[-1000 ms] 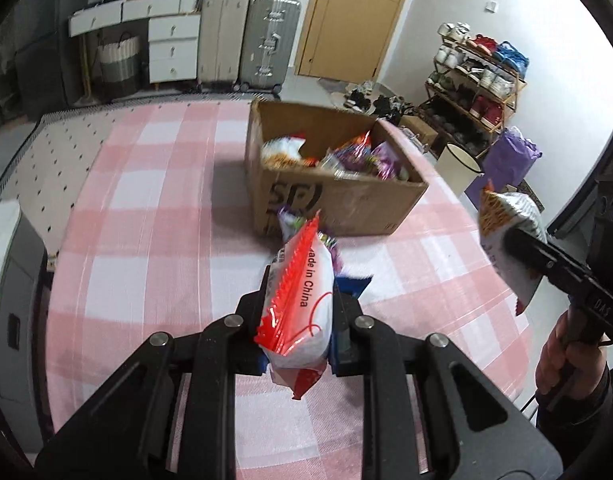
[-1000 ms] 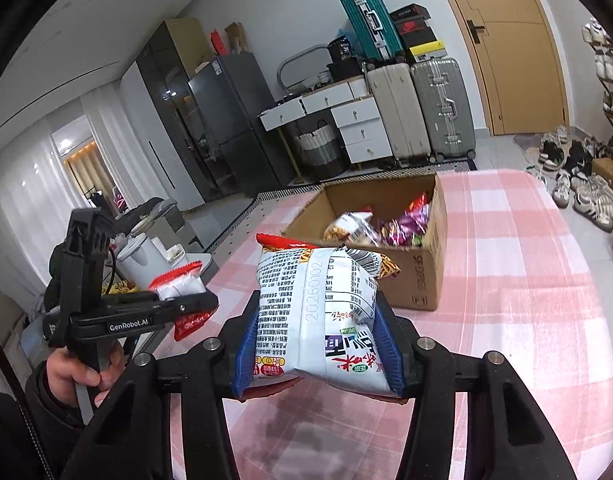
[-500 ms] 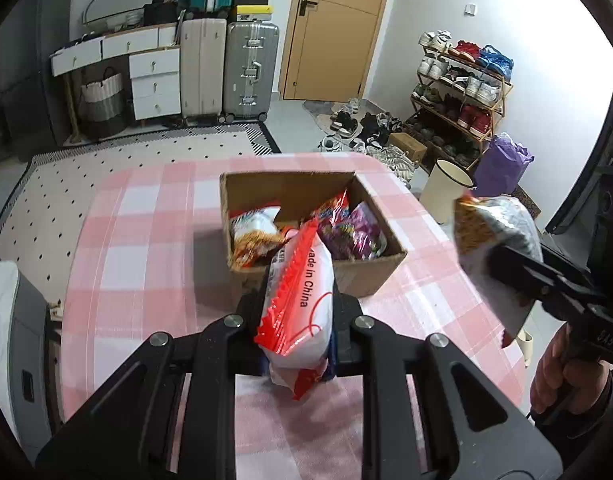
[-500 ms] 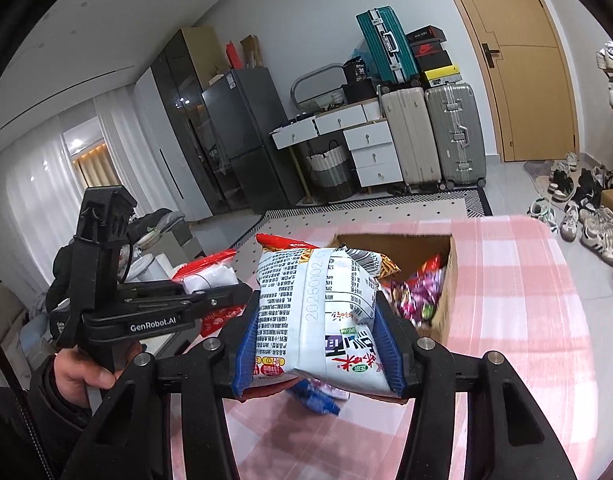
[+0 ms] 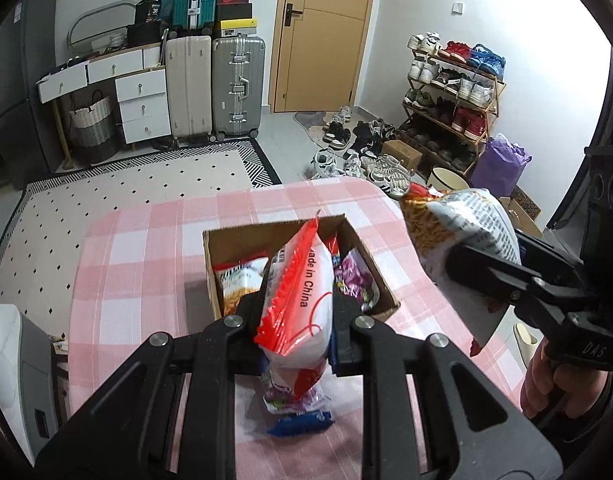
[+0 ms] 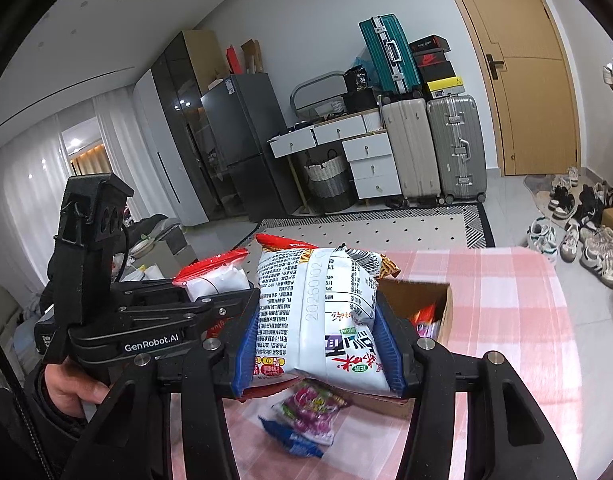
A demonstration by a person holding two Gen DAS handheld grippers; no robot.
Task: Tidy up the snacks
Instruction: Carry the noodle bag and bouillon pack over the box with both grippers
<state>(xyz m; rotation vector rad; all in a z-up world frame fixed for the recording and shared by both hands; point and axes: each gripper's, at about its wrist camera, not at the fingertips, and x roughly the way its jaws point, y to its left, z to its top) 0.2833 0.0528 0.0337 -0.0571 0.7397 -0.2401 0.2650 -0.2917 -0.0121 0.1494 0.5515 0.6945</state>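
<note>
My left gripper (image 5: 296, 316) is shut on a red-and-white snack packet (image 5: 300, 284), held high over the open cardboard box (image 5: 370, 244). Several snack bags lie inside that box. My right gripper (image 6: 318, 328) is shut on a large white noodle-snack bag (image 6: 318, 300); the same bag (image 5: 462, 248) shows at the right of the left wrist view, above the box's right side. A purple packet (image 6: 312, 408) and a blue packet (image 6: 292, 440) lie on the pink checked tablecloth (image 5: 146, 264) in front of the box. The left gripper's packet (image 6: 214, 276) also appears in the right wrist view.
A white appliance (image 5: 10, 364) stands off the table's left edge. Beyond the table lie a dotted rug (image 5: 126, 184), suitcases (image 5: 238, 84), drawers, a door and a shoe rack (image 5: 450, 100). A person's hands hold both gripper handles.
Both grippers have risen with their bags and moved over the box, which now sits lower and smaller in both views. Neither grip has changed.
</note>
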